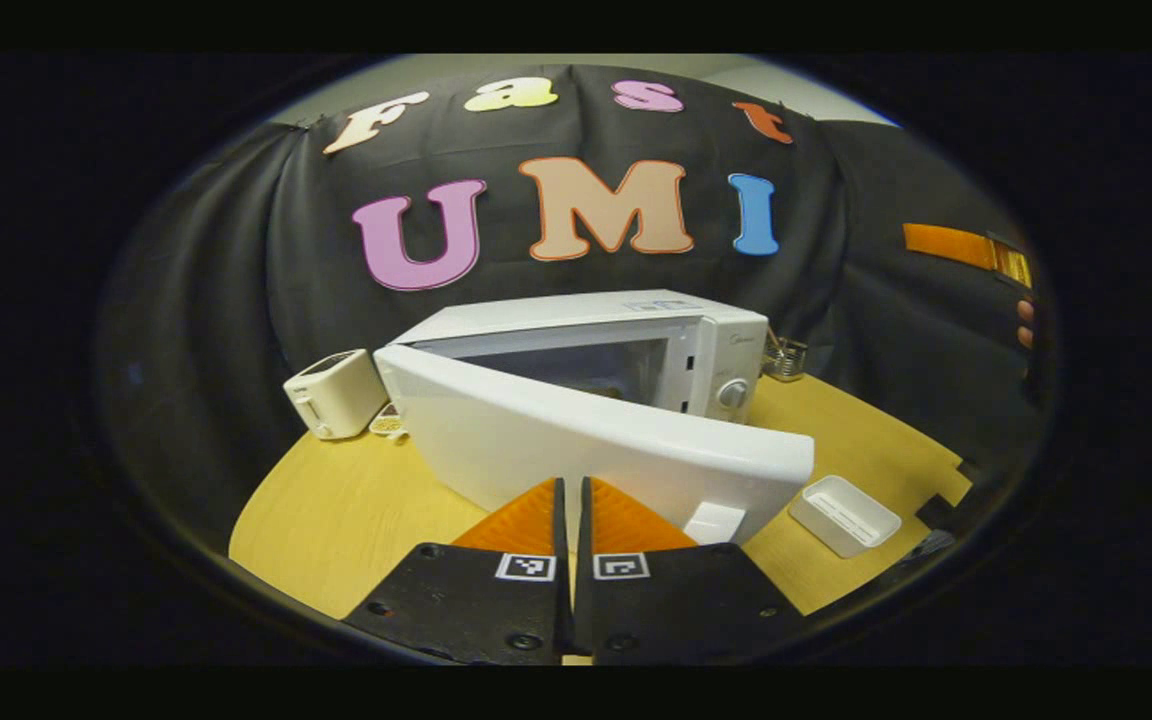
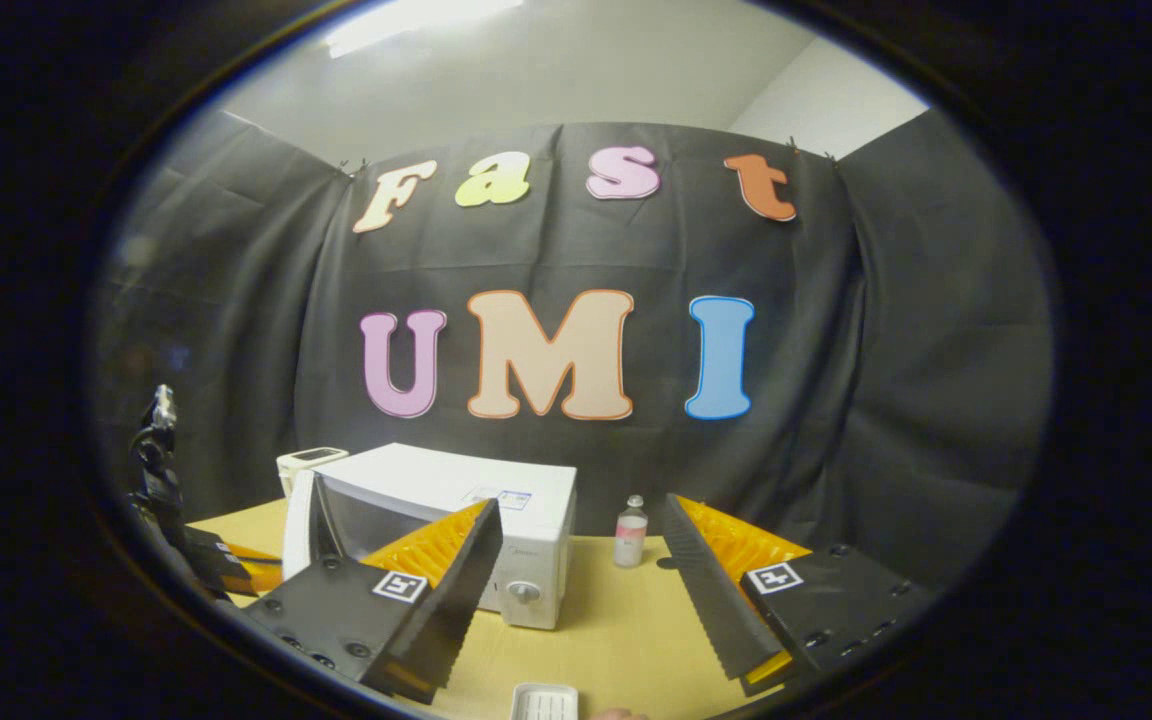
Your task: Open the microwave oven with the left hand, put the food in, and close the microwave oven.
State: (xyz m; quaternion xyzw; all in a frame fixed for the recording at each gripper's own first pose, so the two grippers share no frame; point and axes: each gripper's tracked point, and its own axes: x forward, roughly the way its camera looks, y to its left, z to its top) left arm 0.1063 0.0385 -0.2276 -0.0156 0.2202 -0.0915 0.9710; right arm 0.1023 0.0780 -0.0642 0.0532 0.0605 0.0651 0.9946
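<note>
Now the microwave (image 1: pixel 626 380) door (image 1: pixel 596 450) hangs part-open; left gripper (image 1: pixel 573 520) fingers closed on nothing. Right gripper (image 2: pixel 576 590) fingers spread, empty. Next, probably grab the food tray (image 1: pixel 844 515).

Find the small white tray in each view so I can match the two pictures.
Left gripper view: the white tray lies on the table at lower right, just past the free end of the open microwave door.
Right gripper view: the tray sits at the bottom edge, centre, in front of the microwave.
Shared landmark: the microwave's round knob.
</note>
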